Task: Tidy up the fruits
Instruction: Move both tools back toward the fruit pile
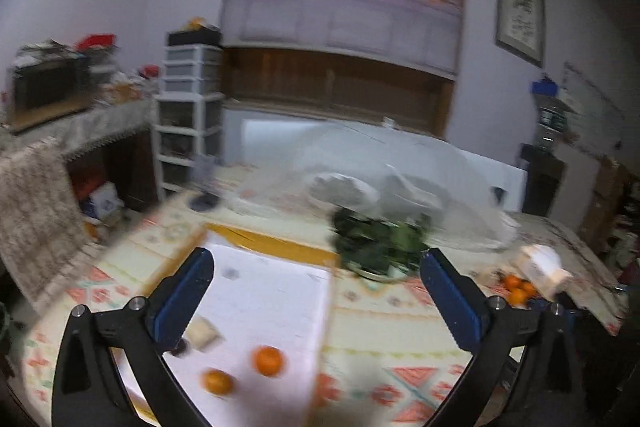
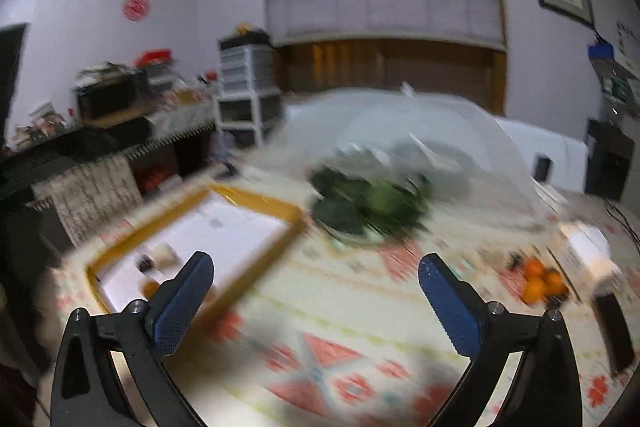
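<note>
Both views are blurred by motion. In the left wrist view, two oranges [image 1: 269, 360] [image 1: 218, 381] lie on a white tray with a yellow rim [image 1: 276, 247]. My left gripper [image 1: 316, 263] is open and empty above the tray's right part. A pile of oranges [image 1: 518, 289] lies at the right on the table. In the right wrist view, my right gripper [image 2: 316, 267] is open and empty above the patterned tablecloth. The tray [image 2: 256, 205] is to its left and the orange pile [image 2: 542, 281] to its right.
A plate of green vegetables [image 1: 384, 247] [image 2: 368, 207] sits mid-table before a mesh food cover [image 2: 420, 131]. A white carton [image 1: 544, 267] [image 2: 588, 251] stands by the orange pile. A small cup and dark object [image 2: 154, 259] sit on the tray. A drawer unit [image 1: 188, 115] stands behind.
</note>
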The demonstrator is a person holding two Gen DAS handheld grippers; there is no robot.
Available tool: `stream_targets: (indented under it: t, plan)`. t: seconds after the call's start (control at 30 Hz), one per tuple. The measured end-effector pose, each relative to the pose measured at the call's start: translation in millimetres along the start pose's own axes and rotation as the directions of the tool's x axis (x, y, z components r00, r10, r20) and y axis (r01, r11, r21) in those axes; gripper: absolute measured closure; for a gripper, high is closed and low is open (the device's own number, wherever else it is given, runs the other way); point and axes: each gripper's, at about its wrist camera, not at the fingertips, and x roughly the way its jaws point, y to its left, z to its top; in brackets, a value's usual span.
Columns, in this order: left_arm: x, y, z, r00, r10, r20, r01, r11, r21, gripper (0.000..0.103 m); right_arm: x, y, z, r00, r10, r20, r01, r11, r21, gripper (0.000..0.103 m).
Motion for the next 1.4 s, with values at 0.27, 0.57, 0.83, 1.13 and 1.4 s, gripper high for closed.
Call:
stream_targets:
  t: [0.27, 0.57, 0.83, 1.13, 1.4]
  plan:
    - [19, -64, -29, 0.994, -0.084, -0.074, 0.091, 0.99, 0.103, 0.0, -16, -138, -25, 0.964, -0.234, -0.123, 0.248, 0.962, 0.117, 0.0]
    - [76, -91, -57, 0.97, -0.093, -0.227, 0.117, 0.989, 0.094, 0.0, -3, -210, -40, 0.943, -0.261, -0.208, 0.307, 0.923, 0.233, 0.0]
    - [178, -116, -69, 0.908, -0.048, -0.416, 0.074, 0.996, 0.045, 0.0, 7, -218, -49, 0.949, -0.234, -0.21, 0.287, 0.917, 0.275, 0.0]
    - [255, -134, -78, 0.873, 0.029, -0.488, 0.006, 0.998, 0.07, 0.0, -1, -235, -44, 0.951, -0.238, -0.197, 0.288, 0.911, 0.293, 0.0]
    - [243, -141, -67, 0.896, 0.016, -0.444, 0.025, 0.996, 0.087, 0.0, 6, -260, -43, 0.944, -0.244, -0.222, 0.307, 0.895, 0.323, 0.0]
